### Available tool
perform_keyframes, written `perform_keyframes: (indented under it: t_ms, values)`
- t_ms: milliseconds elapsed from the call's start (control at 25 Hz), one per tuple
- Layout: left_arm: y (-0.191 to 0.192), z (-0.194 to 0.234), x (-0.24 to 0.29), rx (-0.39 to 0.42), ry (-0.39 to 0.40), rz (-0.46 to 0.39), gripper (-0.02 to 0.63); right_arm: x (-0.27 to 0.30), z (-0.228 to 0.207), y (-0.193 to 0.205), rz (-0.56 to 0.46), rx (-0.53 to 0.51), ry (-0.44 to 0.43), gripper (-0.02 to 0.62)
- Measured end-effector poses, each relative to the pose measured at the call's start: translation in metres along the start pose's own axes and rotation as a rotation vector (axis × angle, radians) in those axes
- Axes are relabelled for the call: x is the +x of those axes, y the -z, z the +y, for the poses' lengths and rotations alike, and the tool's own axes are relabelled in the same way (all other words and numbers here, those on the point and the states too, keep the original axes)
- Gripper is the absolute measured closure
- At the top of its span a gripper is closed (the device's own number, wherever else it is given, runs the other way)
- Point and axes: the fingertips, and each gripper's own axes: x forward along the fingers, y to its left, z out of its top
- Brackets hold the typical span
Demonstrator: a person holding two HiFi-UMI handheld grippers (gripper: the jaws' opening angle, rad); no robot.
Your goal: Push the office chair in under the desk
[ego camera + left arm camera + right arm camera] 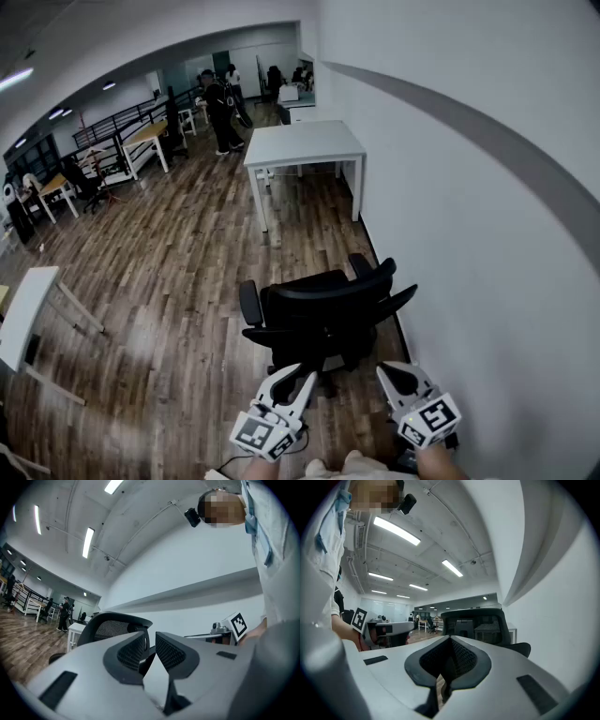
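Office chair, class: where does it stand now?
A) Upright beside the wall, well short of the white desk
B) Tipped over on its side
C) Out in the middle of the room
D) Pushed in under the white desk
A: the office chair stands upright by the wall, with bare wood floor between it and the white desk.

No legible text or numbers
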Motion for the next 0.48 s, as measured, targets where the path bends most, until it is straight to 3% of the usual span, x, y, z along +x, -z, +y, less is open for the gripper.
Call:
perform_keyframes:
  t_ms: [480]
  values:
    - [-0.0011,-0.0034,0.0041,0.006,-0.006,-0.001,0.531,-0.0024,-0.0041,-0.0015,-0.006,0.003,-0.009,0.563]
